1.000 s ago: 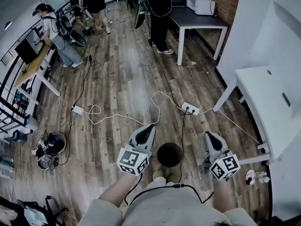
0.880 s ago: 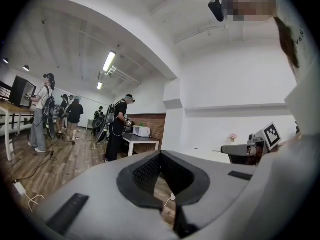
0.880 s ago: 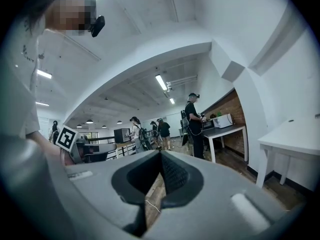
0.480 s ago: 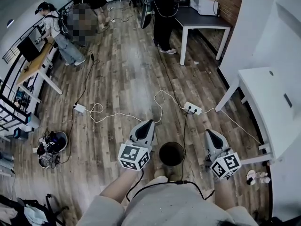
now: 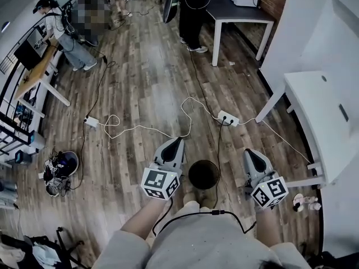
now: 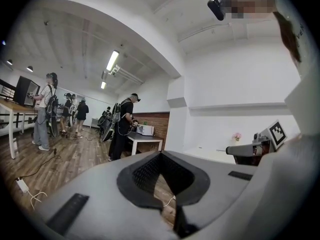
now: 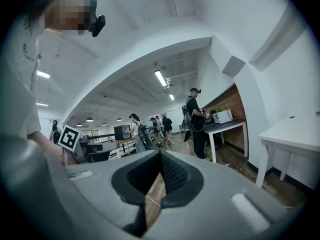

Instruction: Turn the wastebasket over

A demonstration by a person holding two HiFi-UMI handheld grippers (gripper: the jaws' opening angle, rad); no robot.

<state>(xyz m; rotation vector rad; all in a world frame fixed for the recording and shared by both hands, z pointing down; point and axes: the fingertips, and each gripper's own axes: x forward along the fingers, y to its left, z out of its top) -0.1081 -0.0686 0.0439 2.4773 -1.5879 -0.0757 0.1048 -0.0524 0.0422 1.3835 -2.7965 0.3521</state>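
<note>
In the head view a dark round wastebasket (image 5: 203, 174) stands upright on the wooden floor, its open mouth facing up, just in front of the person's feet. My left gripper (image 5: 178, 142) hovers to its left and my right gripper (image 5: 247, 153) to its right, both well above it and pointing forward, neither touching it. Both have their jaws shut with nothing between them. The left gripper view shows the left gripper (image 6: 161, 154) closed and aimed across the room. So does the right gripper view for the right gripper (image 7: 160, 152). The wastebasket is in neither gripper view.
A white power strip (image 5: 228, 118) with white cables lies on the floor ahead. A white table (image 5: 322, 122) stands at the right, a dark table (image 5: 235, 17) at the back. Several people stand at the far end. A bowl of cables (image 5: 59, 170) sits at the left.
The head view has shifted slightly. Both grippers and the wastebasket stay where they were.
</note>
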